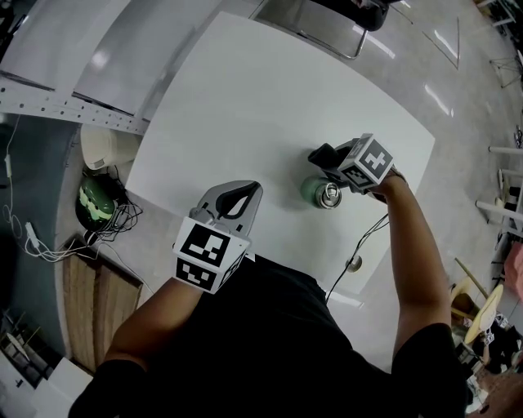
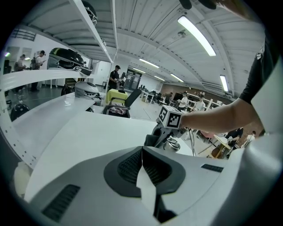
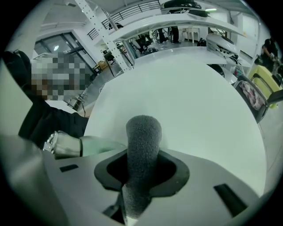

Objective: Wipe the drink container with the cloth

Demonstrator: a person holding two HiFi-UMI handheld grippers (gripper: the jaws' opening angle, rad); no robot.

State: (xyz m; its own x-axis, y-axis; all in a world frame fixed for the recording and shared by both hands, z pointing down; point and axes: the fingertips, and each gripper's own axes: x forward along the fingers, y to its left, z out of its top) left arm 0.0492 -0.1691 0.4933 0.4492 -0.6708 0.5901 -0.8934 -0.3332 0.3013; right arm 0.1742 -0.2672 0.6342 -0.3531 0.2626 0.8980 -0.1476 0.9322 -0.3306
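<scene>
A green drink bottle (image 1: 315, 191) with a silver cap stands on the white table (image 1: 245, 98), right of centre. My right gripper (image 1: 324, 157) hovers just beyond it, shut on a dark grey cloth (image 1: 320, 153). In the right gripper view, a fold of the cloth (image 3: 143, 137) pokes out past the jaws, and the bottle (image 3: 97, 145) sits close at the left. My left gripper (image 1: 254, 187) is held near the table's front edge, left of the bottle, shut and holding nothing. Its view shows the pads (image 2: 132, 165) pressed together and the bottle's cap (image 2: 173, 144) ahead.
A black cable (image 1: 359, 241) trails off the table's right front edge. White shelving (image 1: 73, 57) runs along the left, with a green helmet (image 1: 96, 200) and tangled wires on the floor below. A chair (image 1: 315, 24) stands at the far side.
</scene>
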